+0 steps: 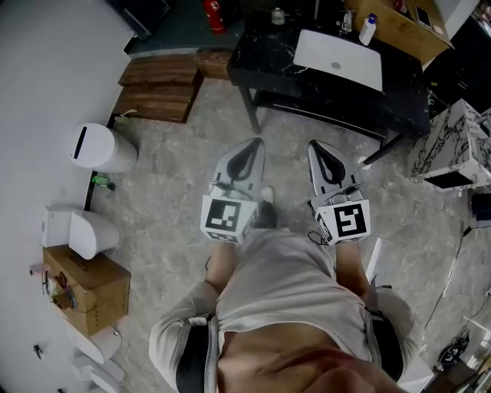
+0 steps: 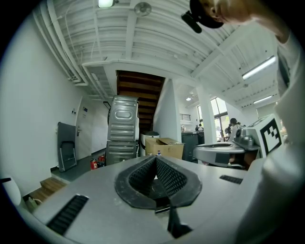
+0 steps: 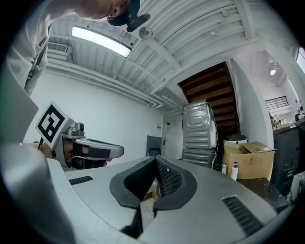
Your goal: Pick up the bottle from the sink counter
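Note:
The bottle (image 1: 368, 30) is white with a blue cap and stands at the far edge of the black marble sink counter (image 1: 268, 54), beside the white basin (image 1: 337, 57). In the right gripper view the bottle (image 3: 234, 171) shows far off to the right of the jaws, in front of a cardboard box (image 3: 250, 162). I hold both grippers side by side at waist height, pointing level toward the counter and well short of it. My left gripper (image 1: 258, 142) (image 2: 155, 157) is shut with nothing in it. My right gripper (image 1: 314, 144) (image 3: 156, 158) has its tips together, also with nothing held.
A cardboard box (image 1: 399, 27) sits behind the counter. Wooden steps (image 1: 157, 88) and a red fire extinguisher (image 1: 215, 15) are at the back left. A white bin (image 1: 103, 147) and another cardboard box (image 1: 84, 288) line the left wall. A marbled block (image 1: 453, 146) stands at the right.

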The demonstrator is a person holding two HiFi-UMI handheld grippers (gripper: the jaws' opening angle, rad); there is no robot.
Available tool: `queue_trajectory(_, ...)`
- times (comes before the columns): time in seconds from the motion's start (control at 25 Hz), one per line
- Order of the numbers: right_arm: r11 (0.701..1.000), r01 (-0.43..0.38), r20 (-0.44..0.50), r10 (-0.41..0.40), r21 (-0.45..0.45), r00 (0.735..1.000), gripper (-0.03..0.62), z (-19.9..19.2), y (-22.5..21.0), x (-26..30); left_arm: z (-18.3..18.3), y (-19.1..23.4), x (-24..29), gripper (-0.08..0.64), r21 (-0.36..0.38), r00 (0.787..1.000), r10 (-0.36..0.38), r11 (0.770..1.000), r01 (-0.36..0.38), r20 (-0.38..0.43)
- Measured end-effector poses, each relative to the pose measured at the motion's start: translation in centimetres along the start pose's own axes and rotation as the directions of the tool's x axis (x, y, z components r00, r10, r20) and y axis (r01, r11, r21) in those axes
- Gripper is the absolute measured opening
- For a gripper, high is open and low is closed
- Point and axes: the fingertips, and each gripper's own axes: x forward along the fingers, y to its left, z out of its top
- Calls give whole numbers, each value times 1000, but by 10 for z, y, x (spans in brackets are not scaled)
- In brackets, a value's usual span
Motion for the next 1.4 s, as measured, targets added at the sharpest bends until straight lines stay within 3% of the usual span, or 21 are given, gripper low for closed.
queue_trajectory(0.68,999,38,-82,-39,-6,996,-4,-19,-26,113,9,89,85,2,12,999,-36,999,36,5)
queue_trajectory(1.4,997,81,-117,-82,-11,990,-4,-33,-39,204,8,163,141,2,13,996,-88,996,88,-9)
